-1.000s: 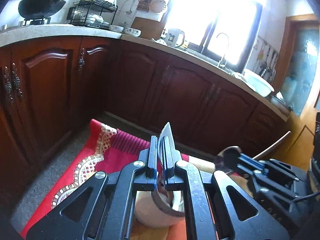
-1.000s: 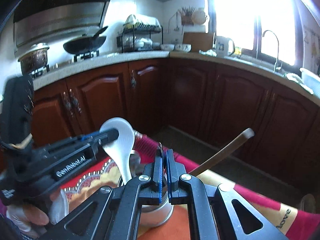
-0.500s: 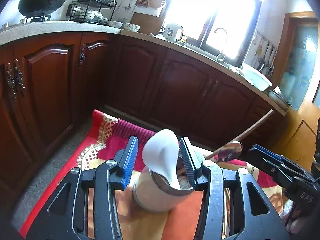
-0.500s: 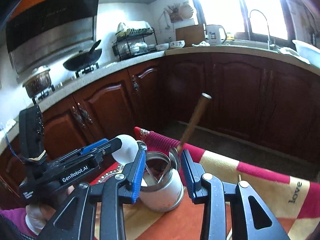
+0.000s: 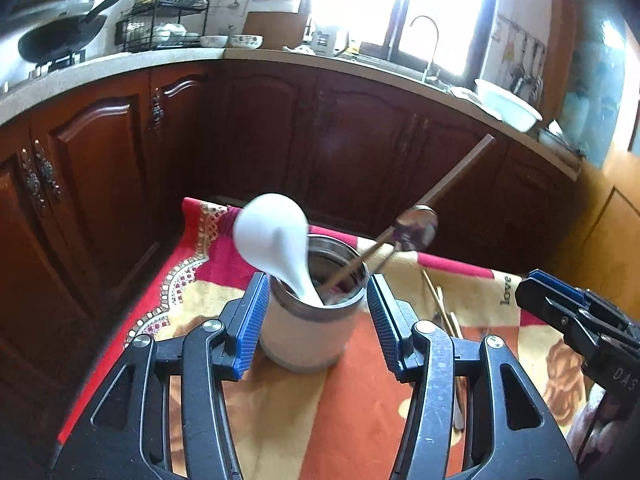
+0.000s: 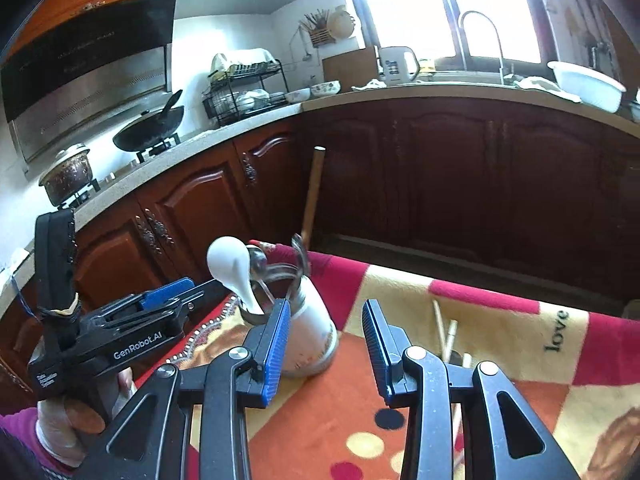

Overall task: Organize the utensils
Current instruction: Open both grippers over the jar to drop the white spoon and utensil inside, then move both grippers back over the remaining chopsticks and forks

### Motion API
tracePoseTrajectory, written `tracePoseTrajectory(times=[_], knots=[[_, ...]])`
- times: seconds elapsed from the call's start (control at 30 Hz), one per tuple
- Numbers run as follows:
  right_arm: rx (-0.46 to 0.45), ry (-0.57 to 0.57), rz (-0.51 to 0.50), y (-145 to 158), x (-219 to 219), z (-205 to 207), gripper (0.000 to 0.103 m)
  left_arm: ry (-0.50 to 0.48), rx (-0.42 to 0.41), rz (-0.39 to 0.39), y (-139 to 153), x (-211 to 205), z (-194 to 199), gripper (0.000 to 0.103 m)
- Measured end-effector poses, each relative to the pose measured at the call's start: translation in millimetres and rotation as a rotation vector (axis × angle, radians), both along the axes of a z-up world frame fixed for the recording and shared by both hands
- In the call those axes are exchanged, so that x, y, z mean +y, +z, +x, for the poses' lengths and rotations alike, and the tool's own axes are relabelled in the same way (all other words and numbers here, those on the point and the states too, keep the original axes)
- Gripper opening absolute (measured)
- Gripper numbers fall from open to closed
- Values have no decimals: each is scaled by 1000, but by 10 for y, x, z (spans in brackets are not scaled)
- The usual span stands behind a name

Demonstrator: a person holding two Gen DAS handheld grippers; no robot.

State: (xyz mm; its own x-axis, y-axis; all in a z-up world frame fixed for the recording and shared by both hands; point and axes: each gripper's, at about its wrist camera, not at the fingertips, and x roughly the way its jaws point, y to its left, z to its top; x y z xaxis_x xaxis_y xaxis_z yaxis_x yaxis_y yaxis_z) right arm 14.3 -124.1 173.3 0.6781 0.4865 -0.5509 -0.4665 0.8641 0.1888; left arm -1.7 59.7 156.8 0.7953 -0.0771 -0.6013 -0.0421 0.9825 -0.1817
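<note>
A white utensil holder with a metal rim (image 5: 310,332) (image 6: 310,332) stands on the patterned cloth (image 5: 352,408). In it stand a white ceramic spoon (image 5: 276,240) (image 6: 232,268), a metal spoon (image 5: 416,228) and a wooden-handled utensil (image 5: 448,180) (image 6: 314,192). My left gripper (image 5: 316,320) is open, its jaws on either side of the holder and apart from it. My right gripper (image 6: 326,344) is open and empty, just right of the holder. It also shows in the left wrist view (image 5: 576,320). The left gripper also shows in the right wrist view (image 6: 160,312).
Wooden chopsticks (image 5: 440,304) (image 6: 444,332) lie on the cloth right of the holder. Dark wooden cabinets (image 5: 280,140) run behind the table under a counter with a wok (image 6: 148,128), a dish rack (image 6: 248,88) and a sink (image 6: 480,72).
Both grippers have opened and let go: the white spoon and the wooden-handled utensil now stand in the holder. Both grippers have drawn back a little.
</note>
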Motion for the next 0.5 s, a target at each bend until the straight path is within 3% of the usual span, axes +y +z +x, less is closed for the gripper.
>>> tracePoseTrajectory(times=[0.2,0.5], knots=[[15,-36,-26,-44,-176,-119,36,-37,23,25,-34,-258,-87,51],[54,-138,-43,-192,-628,-353,39,-156,63,-14,-114,-719,-100,51]])
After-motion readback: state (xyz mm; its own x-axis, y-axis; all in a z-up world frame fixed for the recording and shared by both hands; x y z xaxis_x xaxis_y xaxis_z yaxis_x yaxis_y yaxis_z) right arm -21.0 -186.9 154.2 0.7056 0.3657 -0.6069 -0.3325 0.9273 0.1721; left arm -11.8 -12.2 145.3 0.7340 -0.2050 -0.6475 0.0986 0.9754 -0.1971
